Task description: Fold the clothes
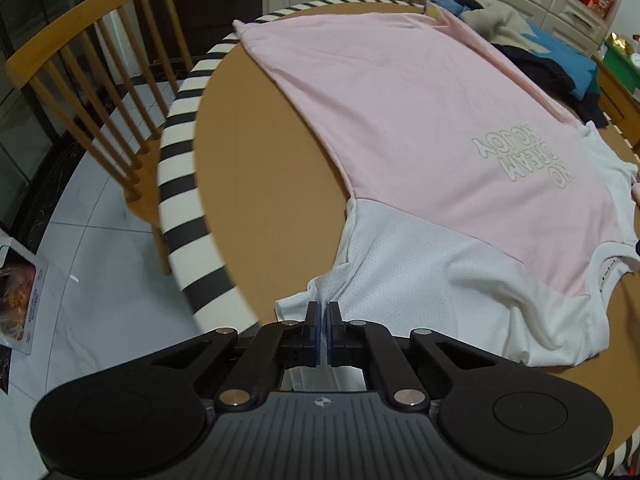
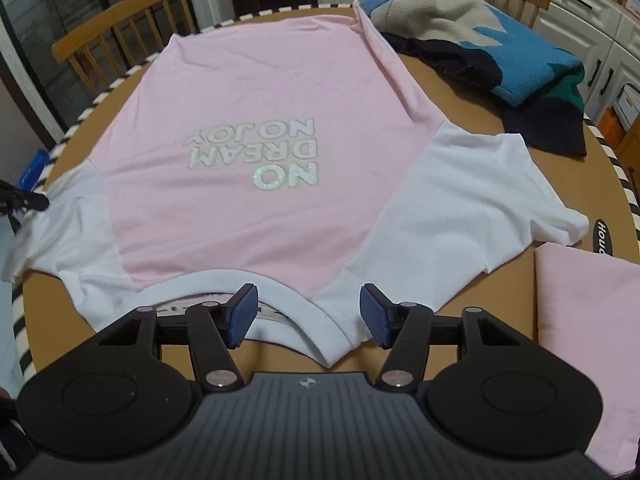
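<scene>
Left gripper [image 1: 324, 305] angled steeply down, pinched on white sleeve [image 1: 316, 296] of pink T-shirt [image 1: 400, 120], right gripper [image 2: 308, 304] angled down, jaws apart over collar [image 2: 296, 300], desk [image 1: 248, 160]

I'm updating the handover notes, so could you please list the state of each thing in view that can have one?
Pink and white T-shirt: spread flat on the table, print side up, unfolded.
Left gripper: shut on the white sleeve's edge.
Right gripper: open, jaws astride the collar, not gripping.
Blue patterned sweater: crumpled in a heap.
Pink cloth: folded.
</scene>
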Demonstrator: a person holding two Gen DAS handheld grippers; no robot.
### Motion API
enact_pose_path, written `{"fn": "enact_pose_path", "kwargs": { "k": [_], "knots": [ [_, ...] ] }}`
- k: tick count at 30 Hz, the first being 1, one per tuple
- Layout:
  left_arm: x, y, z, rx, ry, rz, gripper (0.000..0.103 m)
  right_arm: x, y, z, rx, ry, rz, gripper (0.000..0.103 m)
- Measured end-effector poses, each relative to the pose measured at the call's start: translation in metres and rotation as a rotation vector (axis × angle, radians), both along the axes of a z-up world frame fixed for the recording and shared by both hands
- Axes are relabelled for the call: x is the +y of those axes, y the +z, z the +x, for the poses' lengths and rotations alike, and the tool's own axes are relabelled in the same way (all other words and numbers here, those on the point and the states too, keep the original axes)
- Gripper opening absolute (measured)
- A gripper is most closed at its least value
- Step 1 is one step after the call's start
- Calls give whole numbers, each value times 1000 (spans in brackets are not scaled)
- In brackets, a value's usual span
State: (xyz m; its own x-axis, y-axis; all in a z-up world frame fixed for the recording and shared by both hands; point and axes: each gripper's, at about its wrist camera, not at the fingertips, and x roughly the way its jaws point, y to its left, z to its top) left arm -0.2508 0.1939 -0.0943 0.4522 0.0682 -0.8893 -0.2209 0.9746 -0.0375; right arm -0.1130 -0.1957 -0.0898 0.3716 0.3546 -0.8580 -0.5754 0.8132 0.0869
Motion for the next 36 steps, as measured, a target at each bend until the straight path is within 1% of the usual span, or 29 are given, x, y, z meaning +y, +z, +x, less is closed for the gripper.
{"fn": "enact_pose_path", "kwargs": {
  "k": [4, 7, 10, 11, 12, 14, 15, 17, 26, 28, 30, 31, 33, 34, 35, 36],
  "knots": [
    [8, 4, -14, 13, 32, -5, 3, 4, -3, -7, -15, 56, -49, 54],
    [10, 6, -21, 19, 38, 3, 3, 7, -9, -12, 1, 92, -83, 52],
    [9, 10, -27, 21, 34, 11, 3, 12, -16, -16, 11, 126, -122, 48],
    [8, 10, -28, 22, 33, 12, 3, 12, -18, -16, 19, 126, -123, 40],
    [8, 11, -28, 21, 33, 11, 3, 12, -21, -15, 29, 122, -121, 25],
    [8, 12, -29, 22, 35, 9, 3, 11, -24, -13, 45, 107, -113, 15],
    [8, 13, -29, 23, 36, 8, 3, 11, -23, -11, 43, 98, -112, 12],
    [8, 14, -29, 24, 40, 4, 3, 9, -22, -11, 56, 93, -109, 11],
    [6, 15, -37, 36, 46, -7, 3, 2, -18, -23, 105, 71, -100, 11],
    [7, 17, -38, 39, 52, -16, 5, 2, -16, -19, 117, 40, -94, 17],
    [11, 21, -39, 46, 69, -23, 11, 2, -8, -13, 137, 38, -114, 39],
    [14, 26, -41, 48, 81, -22, 15, 0, 1, -12, 115, 44, -120, 40],
    [25, 41, -44, 28, 105, 4, 23, -9, 27, -6, 34, 35, -106, 38],
    [33, 51, -45, 3, 119, 16, 29, -14, 42, 1, -8, 18, -88, 38],
    [45, 60, -42, -32, 140, 18, 33, -19, 55, 11, -43, -6, -59, 38],
    [58, 70, -35, -78, 176, 0, 36, -22, 67, 28, -76, -35, -14, 38]
  ]
}}
